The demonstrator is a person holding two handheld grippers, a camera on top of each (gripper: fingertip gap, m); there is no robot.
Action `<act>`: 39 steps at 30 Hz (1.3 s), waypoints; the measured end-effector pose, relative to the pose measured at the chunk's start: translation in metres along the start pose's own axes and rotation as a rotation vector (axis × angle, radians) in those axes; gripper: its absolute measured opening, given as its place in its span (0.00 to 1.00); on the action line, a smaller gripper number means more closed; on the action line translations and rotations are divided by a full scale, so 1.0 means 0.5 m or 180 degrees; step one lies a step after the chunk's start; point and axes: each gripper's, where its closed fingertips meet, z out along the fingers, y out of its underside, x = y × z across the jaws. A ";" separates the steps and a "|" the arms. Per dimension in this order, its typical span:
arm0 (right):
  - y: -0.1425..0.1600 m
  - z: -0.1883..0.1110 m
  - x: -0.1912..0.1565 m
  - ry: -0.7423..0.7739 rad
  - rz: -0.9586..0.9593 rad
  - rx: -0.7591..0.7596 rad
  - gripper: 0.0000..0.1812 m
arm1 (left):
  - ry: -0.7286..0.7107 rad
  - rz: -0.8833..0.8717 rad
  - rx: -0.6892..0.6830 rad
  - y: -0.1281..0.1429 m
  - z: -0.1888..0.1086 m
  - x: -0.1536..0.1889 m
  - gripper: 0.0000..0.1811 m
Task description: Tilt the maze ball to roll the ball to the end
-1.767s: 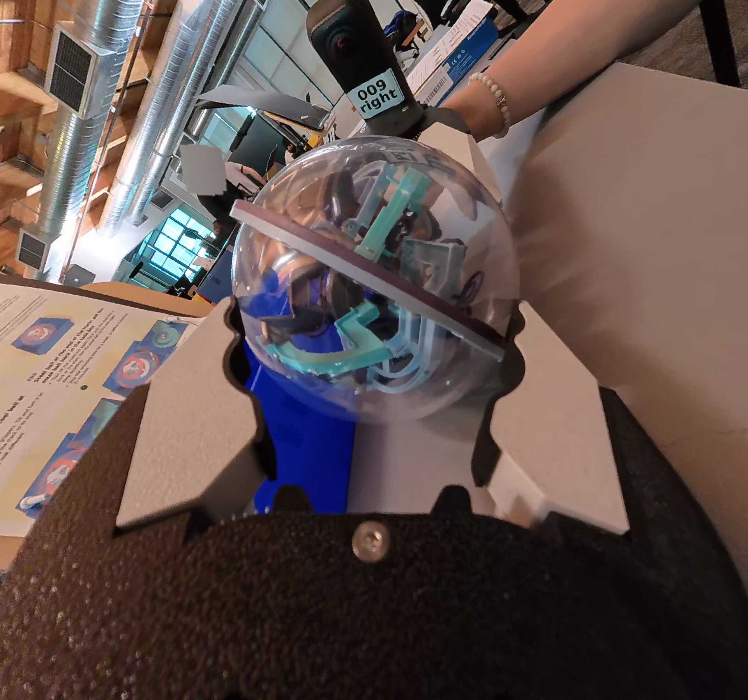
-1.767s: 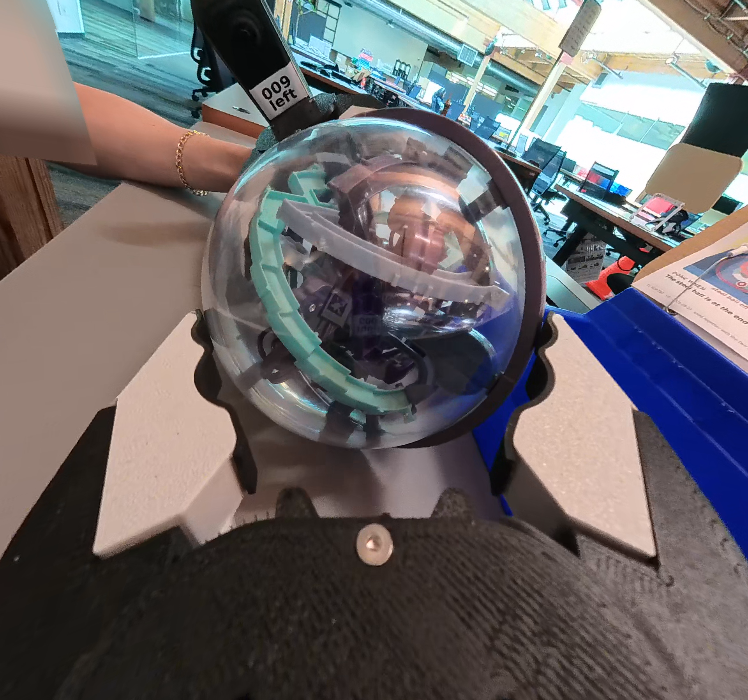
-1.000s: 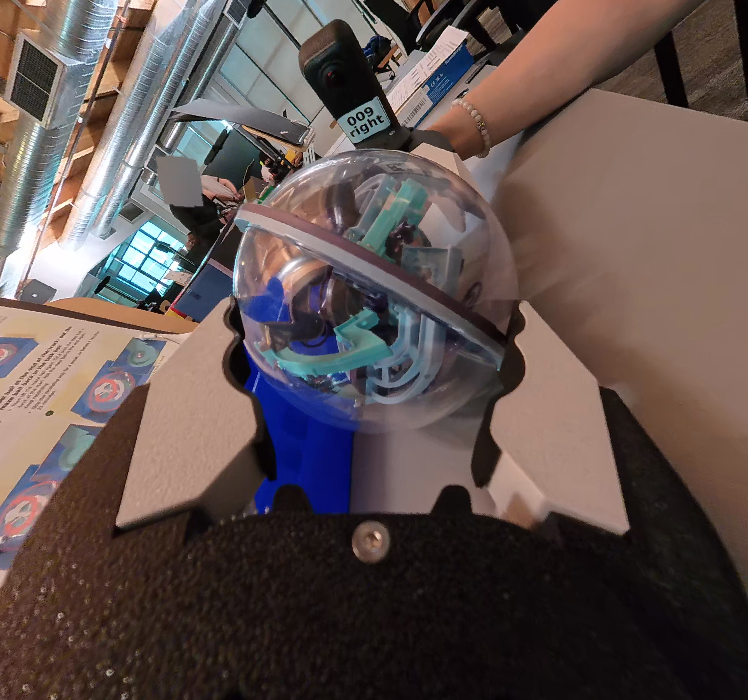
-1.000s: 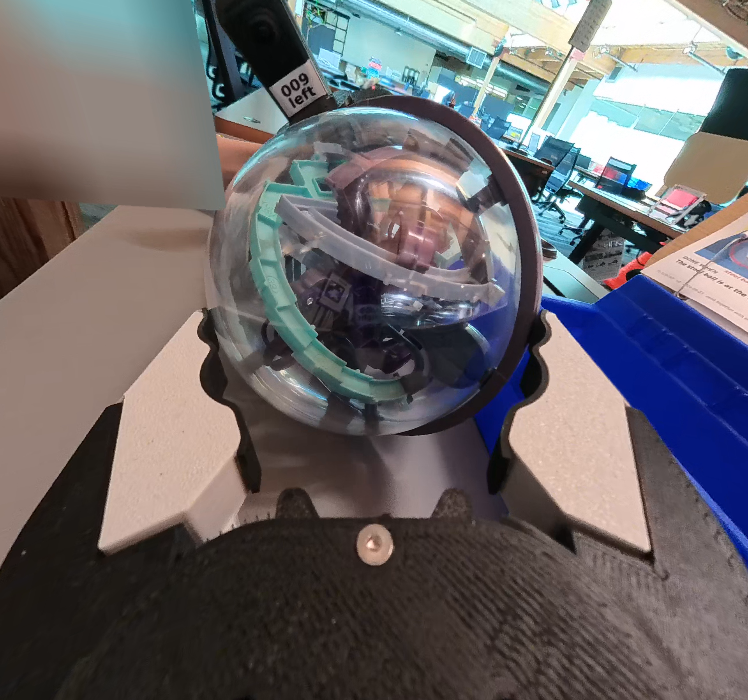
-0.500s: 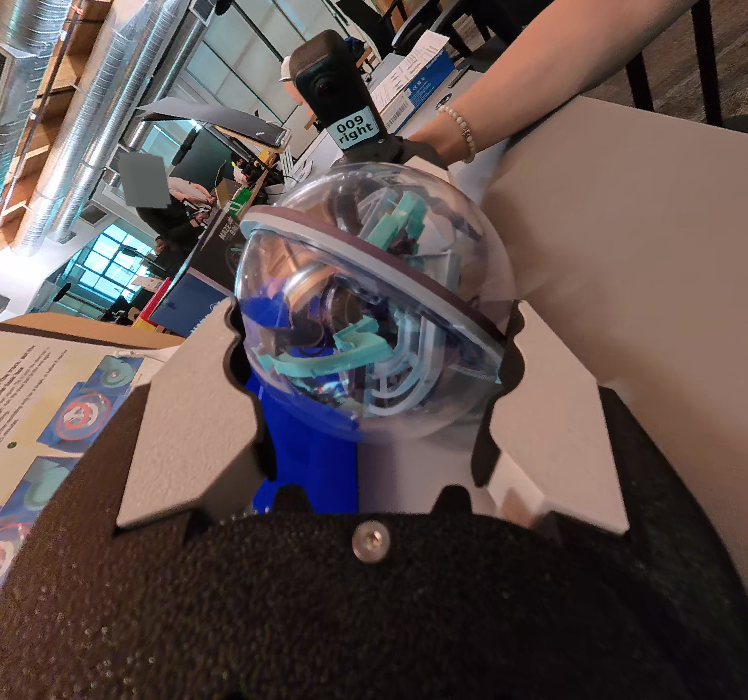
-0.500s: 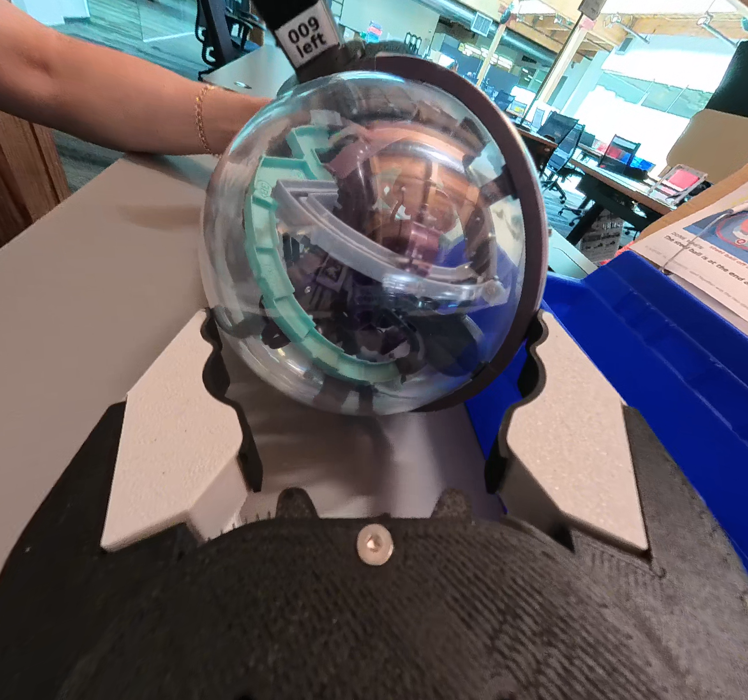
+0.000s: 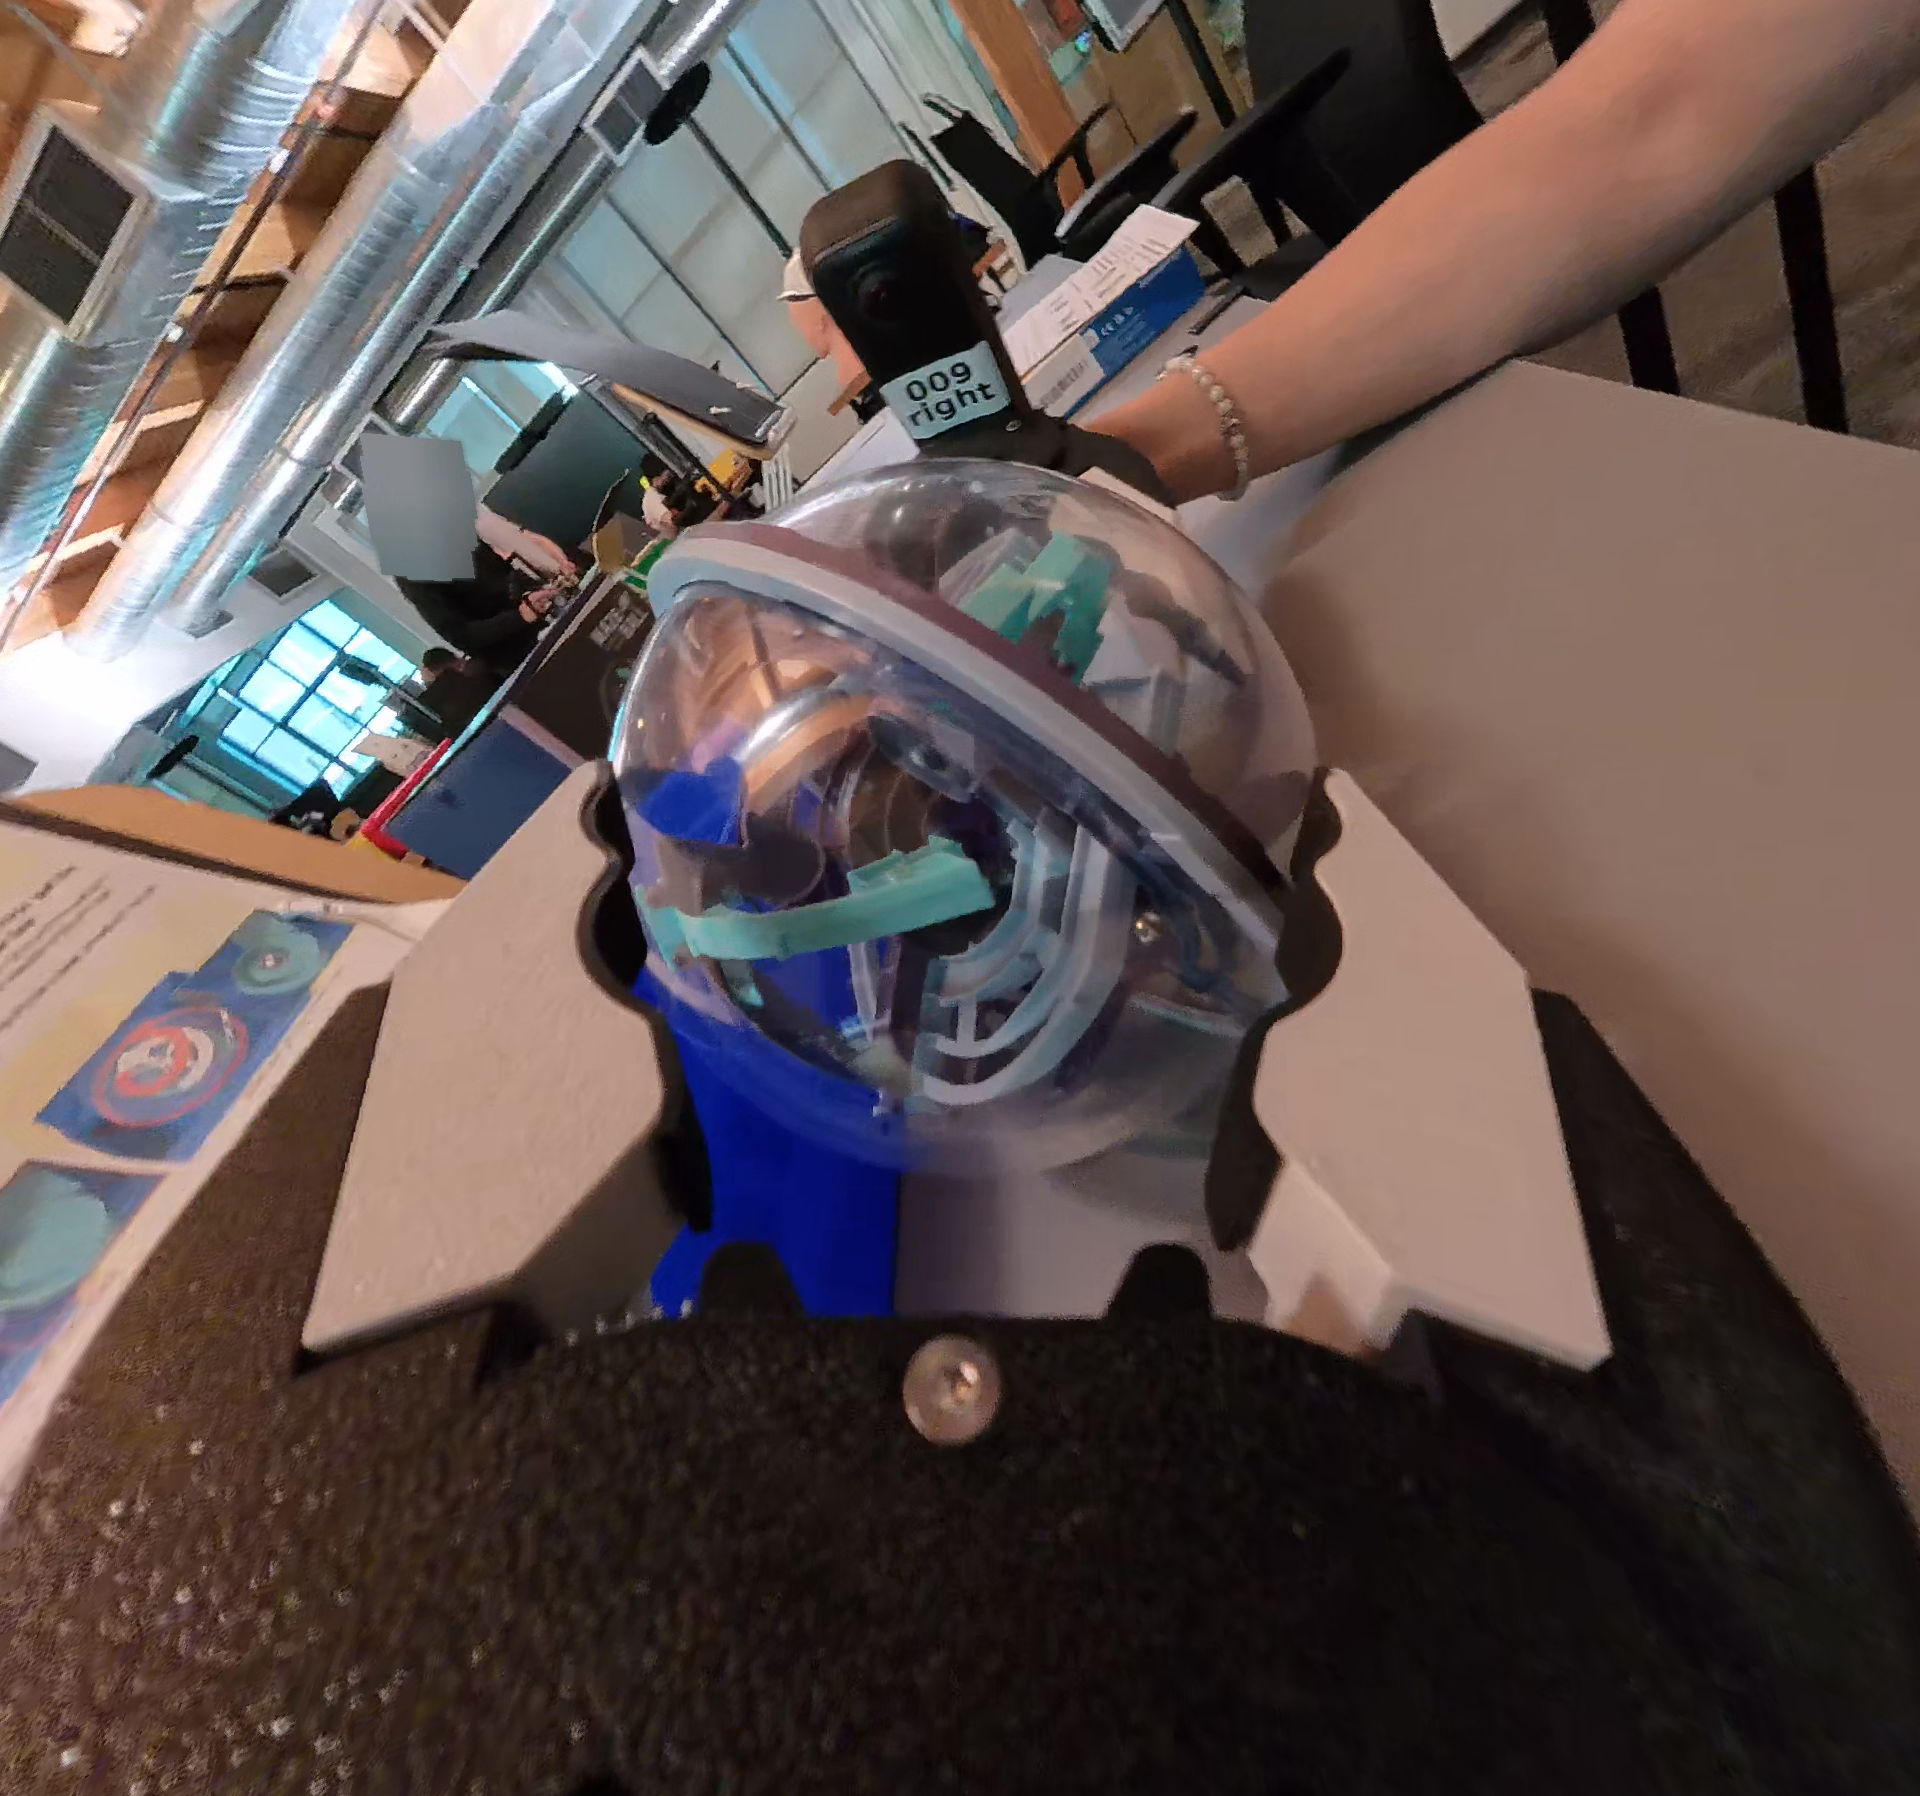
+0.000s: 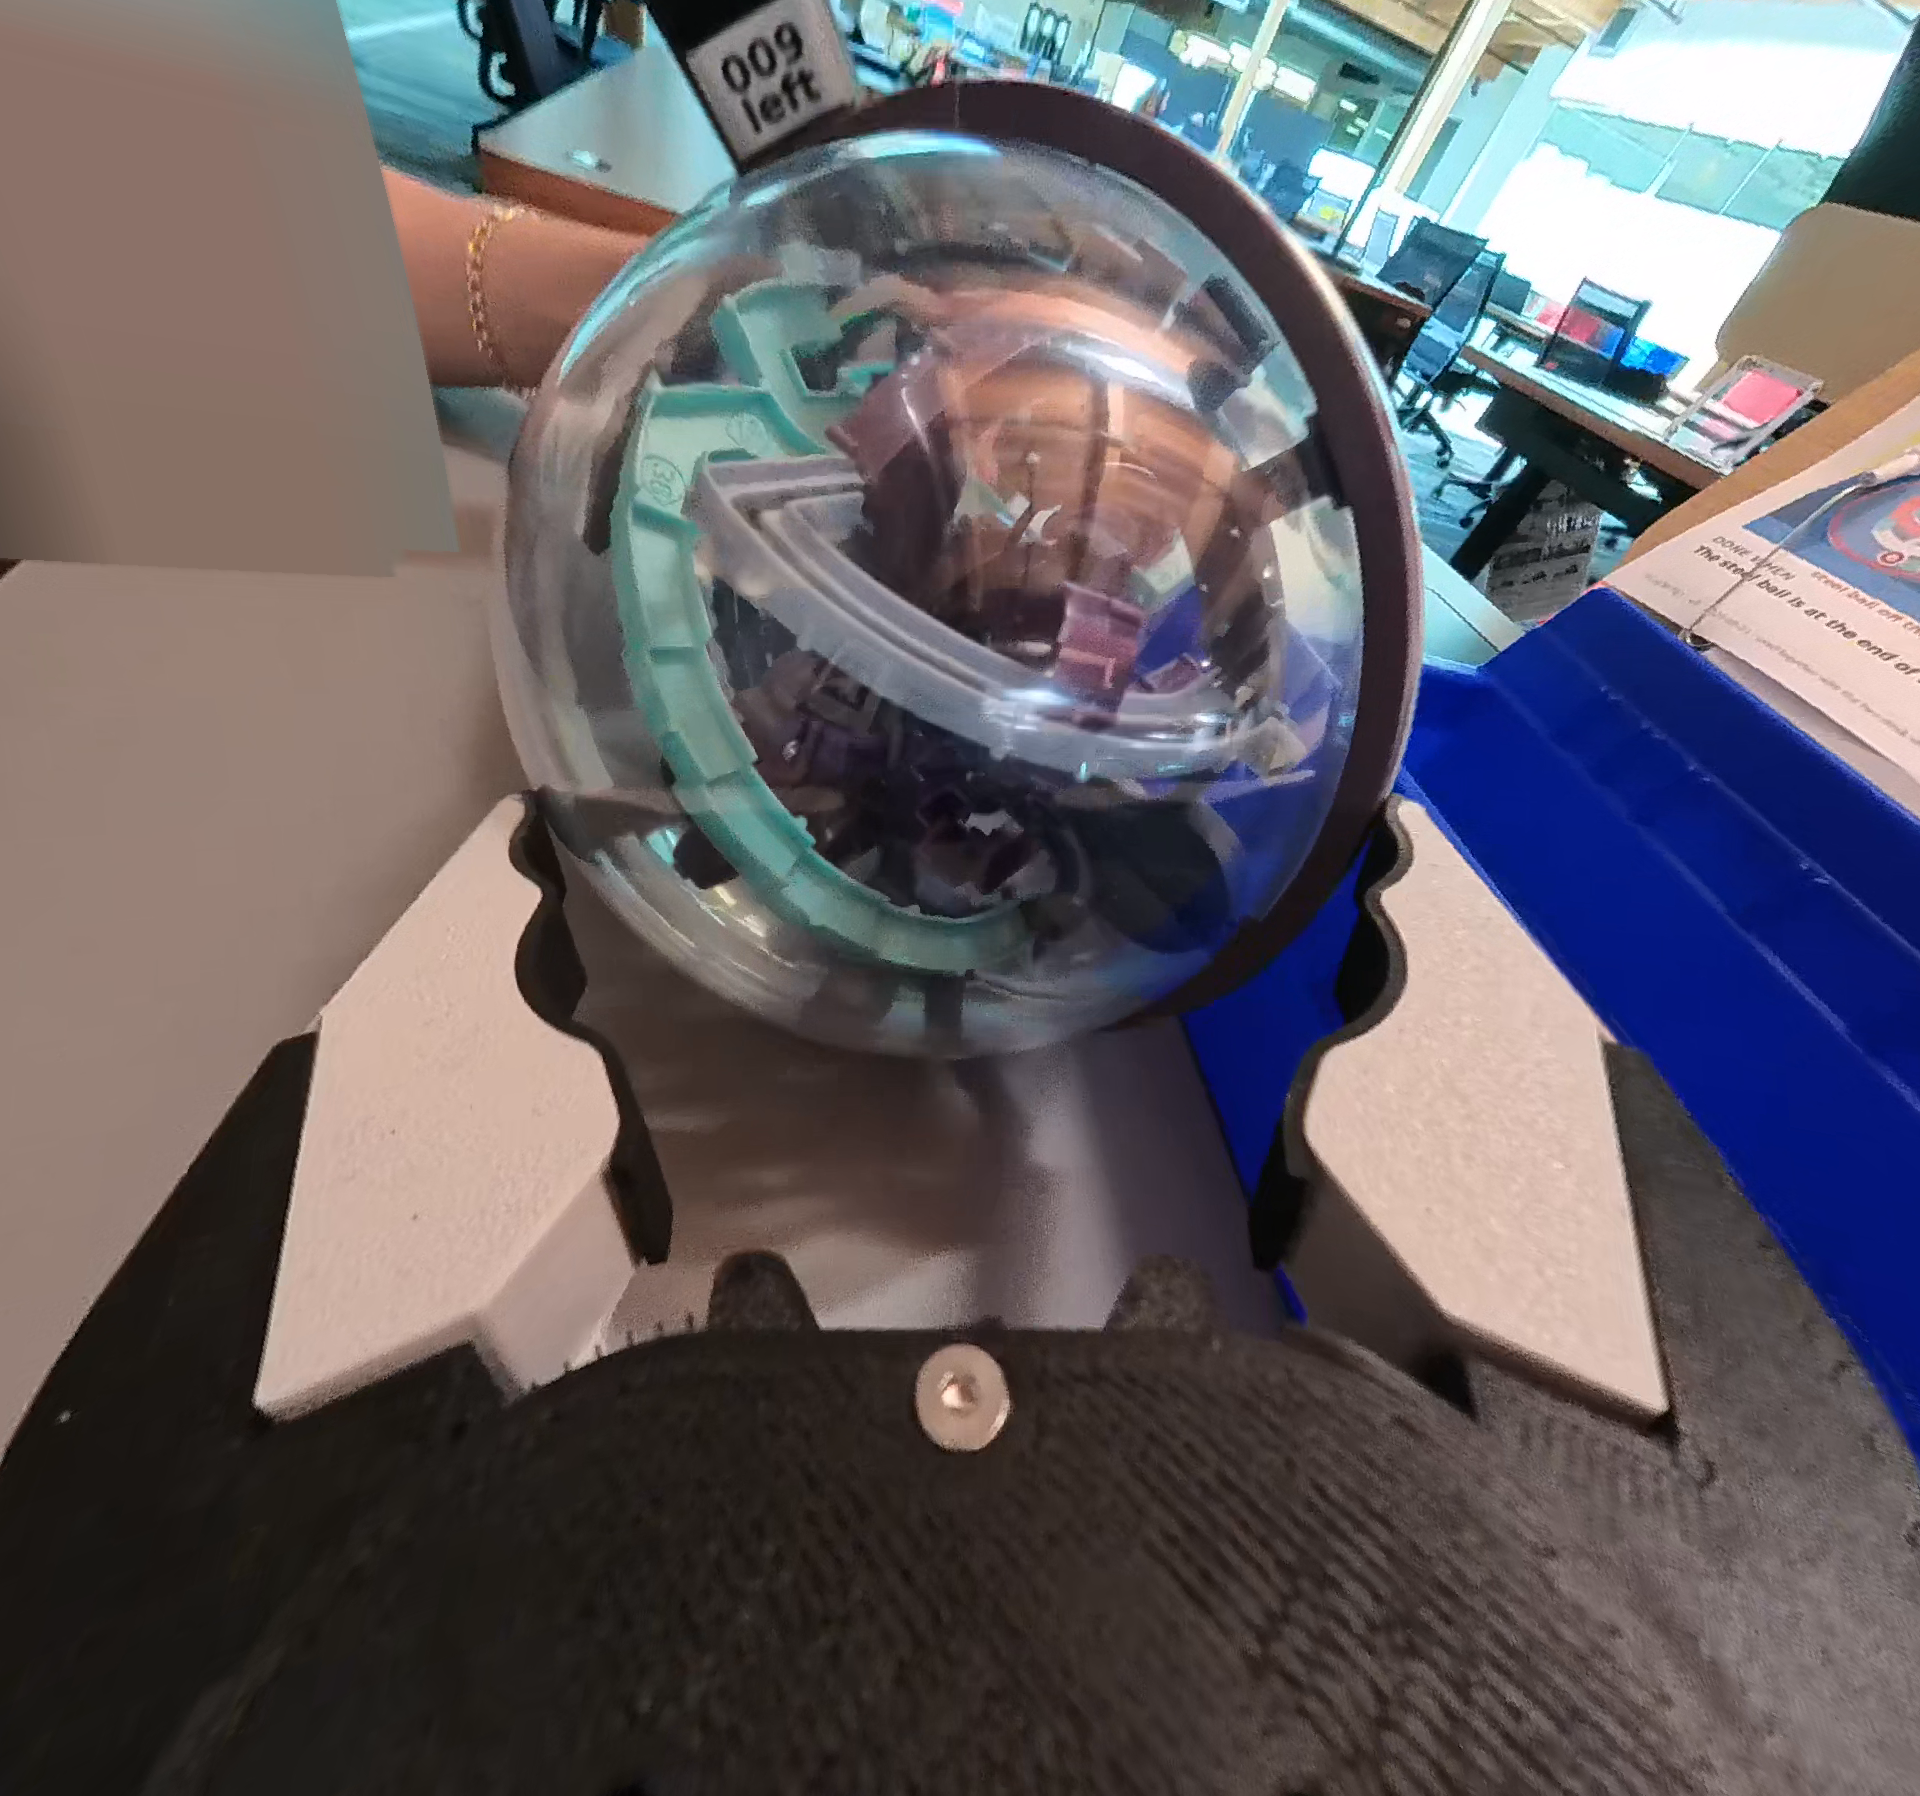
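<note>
The maze ball [image 7: 956,832] sits clamped between the fingers of both the left hand-held gripper [image 7: 951,925] and the right hand-held gripper [image 8: 956,915], lifted off the desk [image 8: 208,759] and tilted. The small ball cannot be picked out inside, so progress is unclear; judging by that, tilting remains.

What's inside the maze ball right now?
Inside the clear maze ball: a teal curved track, grey curved rails and dark purple pieces. No small ball is clearly identifiable; reflections and overlapping tracks hide much of the interior.
</note>
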 end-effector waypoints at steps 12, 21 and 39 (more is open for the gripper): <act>-0.002 -0.001 -0.004 -0.0036 -0.0051 0.0059 0.81 | -0.0123 0.0039 -0.0112 -0.001 0.001 0.007 0.68; -0.004 -0.002 -0.005 -0.0036 -0.0054 0.0068 0.81 | -0.0128 0.0041 -0.0118 -0.001 0.000 0.007 0.68; 0.002 0.007 -0.005 0.0065 -0.0159 -0.0060 0.84 | -0.0160 0.0010 -0.0120 0.000 -0.001 0.005 0.68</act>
